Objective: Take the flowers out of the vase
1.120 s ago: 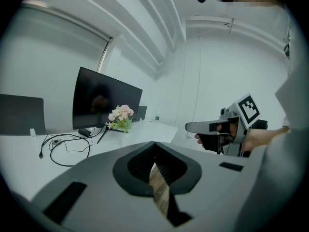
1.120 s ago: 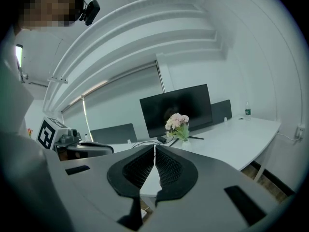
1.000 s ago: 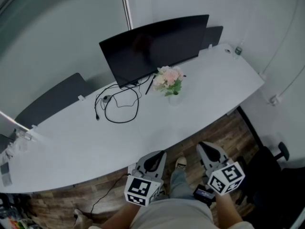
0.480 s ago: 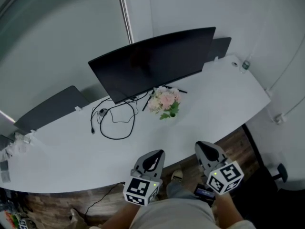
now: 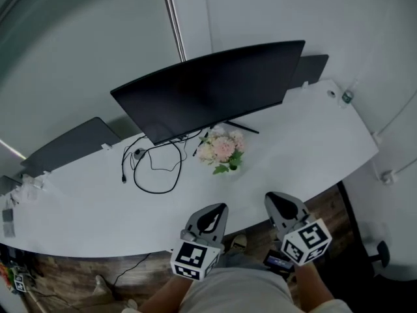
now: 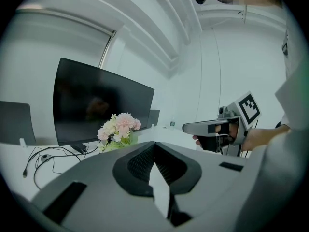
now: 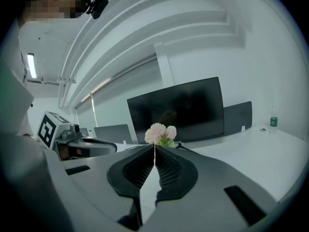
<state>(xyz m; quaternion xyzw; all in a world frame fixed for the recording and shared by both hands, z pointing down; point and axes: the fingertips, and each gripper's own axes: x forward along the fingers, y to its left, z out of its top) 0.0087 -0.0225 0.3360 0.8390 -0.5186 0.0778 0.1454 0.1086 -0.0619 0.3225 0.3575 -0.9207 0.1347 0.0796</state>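
Observation:
A bunch of pink and cream flowers [image 5: 220, 150] with green leaves stands on the white desk [image 5: 300, 142] in front of the monitor; from above the blooms hide the vase. The flowers also show in the left gripper view [image 6: 119, 128] and the right gripper view [image 7: 161, 133]. My left gripper [image 5: 218, 208] and right gripper [image 5: 273, 198] hover side by side at the desk's near edge, well short of the flowers. Both are shut with nothing between the jaws. My right gripper [image 6: 186, 127] shows in the left gripper view, my left gripper [image 7: 114, 148] in the right one.
A wide black monitor [image 5: 208, 90] stands behind the flowers. A looped black cable [image 5: 153, 168] lies to their left. Dark divider panels [image 5: 65, 147] line the desk's far edge. A small green-capped bottle [image 5: 347, 97] sits at the far right corner.
Both grippers have moved forward toward the desk, side by side and still shut. The desk, monitor and flowers now appear closer and lower in the head view.

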